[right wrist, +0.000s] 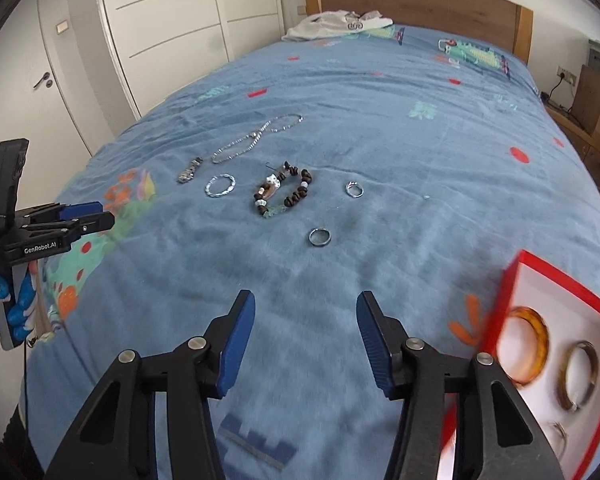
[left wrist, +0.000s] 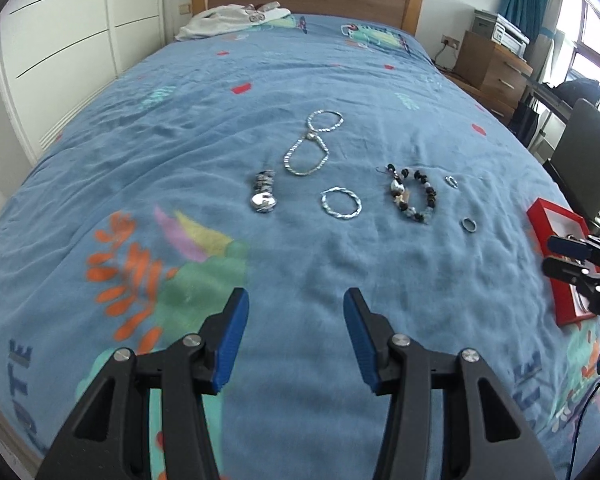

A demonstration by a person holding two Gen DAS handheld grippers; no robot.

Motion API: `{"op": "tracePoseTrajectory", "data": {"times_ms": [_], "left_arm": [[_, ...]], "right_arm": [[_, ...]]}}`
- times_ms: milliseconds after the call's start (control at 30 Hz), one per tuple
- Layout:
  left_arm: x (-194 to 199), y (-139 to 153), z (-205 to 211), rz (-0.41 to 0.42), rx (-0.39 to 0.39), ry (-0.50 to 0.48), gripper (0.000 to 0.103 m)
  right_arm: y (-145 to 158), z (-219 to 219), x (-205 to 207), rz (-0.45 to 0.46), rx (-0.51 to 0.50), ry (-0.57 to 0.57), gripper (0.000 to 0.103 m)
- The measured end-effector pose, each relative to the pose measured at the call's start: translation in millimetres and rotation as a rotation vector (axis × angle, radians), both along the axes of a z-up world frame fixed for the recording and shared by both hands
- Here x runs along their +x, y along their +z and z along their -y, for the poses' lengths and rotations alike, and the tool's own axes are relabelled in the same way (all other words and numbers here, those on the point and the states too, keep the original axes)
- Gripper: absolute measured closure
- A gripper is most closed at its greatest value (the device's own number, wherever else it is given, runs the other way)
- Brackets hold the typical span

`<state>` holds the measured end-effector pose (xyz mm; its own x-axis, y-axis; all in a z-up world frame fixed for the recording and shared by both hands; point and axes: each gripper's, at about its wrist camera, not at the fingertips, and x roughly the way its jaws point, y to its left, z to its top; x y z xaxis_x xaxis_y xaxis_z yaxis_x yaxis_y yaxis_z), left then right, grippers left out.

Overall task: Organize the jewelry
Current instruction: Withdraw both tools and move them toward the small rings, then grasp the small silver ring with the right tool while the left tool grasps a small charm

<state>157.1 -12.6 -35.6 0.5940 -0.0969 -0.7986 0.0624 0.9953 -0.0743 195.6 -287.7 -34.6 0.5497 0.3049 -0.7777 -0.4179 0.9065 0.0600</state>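
Both of my grippers are empty. The left gripper (left wrist: 296,336) has its jaws spread wide over bare bedspread, gripping nothing. The right gripper (right wrist: 306,340) stands the same: jaws wide apart, nothing between them, hovering above the bed (right wrist: 380,128).

Nearest my right jaws lies a plain ring (right wrist: 319,237), flat on the cover, just ahead and slightly right of centre. Farther off and to the right of it sits a second ring (right wrist: 354,189). Left of that is a beaded bracelet (right wrist: 282,194), then a twisted silver bangle (right wrist: 219,185), then a small watch-like piece (right wrist: 189,171) whose make I cannot tell, and beyond them, farthest away, a silver chain (right wrist: 256,138) looped on the cover. All pieces lie apart from one another.

At near right is the red box (right wrist: 556,276), open, white inside. It holds an amber bangle (right wrist: 526,346), a brass-coloured bangle (right wrist: 578,376) and one smaller item at the frame edge, blurred.

Assessment: sorting is partly done; six pieces remain on the bed. The step in hand appears to be reaching for the next pickup. The near plain ring is the likely candidate for the right gripper. It lies flat in soft fabric, so the jaws must come down steeply, straddle the band and close gently, lest it sink or slip.
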Motion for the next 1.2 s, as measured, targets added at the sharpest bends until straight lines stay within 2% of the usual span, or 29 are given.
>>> {"op": "tracePoseTrajectory", "data": {"times_ms": [167,500,833,1033,1167,1200], "left_arm": [[36.9,-16.8,18.5,-0.017,-0.001,-0.037,0.056],[100.5,-46.0,34.1,-0.052,0.007,-0.030,0.056],[123.1,-57.8,42.5,-0.065,0.023,-0.037,0.056],[130.1,-60.4,45.1,-0.067,0.022,-0.037,0.056],[132.1,-61.7,45.9,-0.065,0.024,-0.036,0.057],[132.5,-61.6,46.0,-0.063,0.026,-0.037,0.060]], "right_arm": [[-19.6,-10.5,33.4,-0.025,0.008,-0.017,0.058],[-43.1,-24.0,79.8,-0.054,0.020,-0.021,0.059],[-59.0,-28.9,92.7,-0.076,0.003,-0.027,0.065],[-62.1,-30.3,92.7,-0.078,-0.005,-0.033,0.082],[-62.1,-28.4,92.1,-0.079,0.007,-0.042,0.082],[-62.0,-28.3,91.9,-0.078,0.005,-0.042,0.082]]}}
